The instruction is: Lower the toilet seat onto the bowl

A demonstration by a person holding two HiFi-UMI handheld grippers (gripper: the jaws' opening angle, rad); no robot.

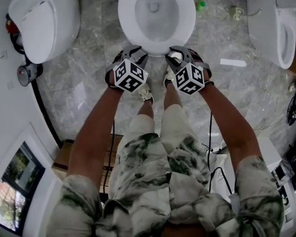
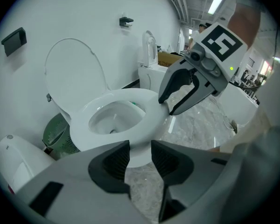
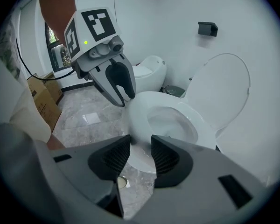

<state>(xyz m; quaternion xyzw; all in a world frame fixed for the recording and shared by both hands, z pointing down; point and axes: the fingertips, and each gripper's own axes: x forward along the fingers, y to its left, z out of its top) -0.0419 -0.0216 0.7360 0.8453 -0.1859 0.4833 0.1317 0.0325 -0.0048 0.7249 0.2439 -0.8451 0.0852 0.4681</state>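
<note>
Ready to put it down gently
The bowl [image 2: 151, 120] is in front; the toilet seat [image 2: 74, 78] seems to stand up against the wall. Left tool [image 2: 140, 148] and right tool [image 3: 140, 146] gape open, holding nothing. Best to lower it slowly, no bang.

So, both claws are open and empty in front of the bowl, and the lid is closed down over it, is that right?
Not quite: the lid is not closed over the bowl. It stands raised against the wall, as the left gripper view shows. The rest holds: the left claw and the right claw are both open and empty in front of the bowl.
</note>
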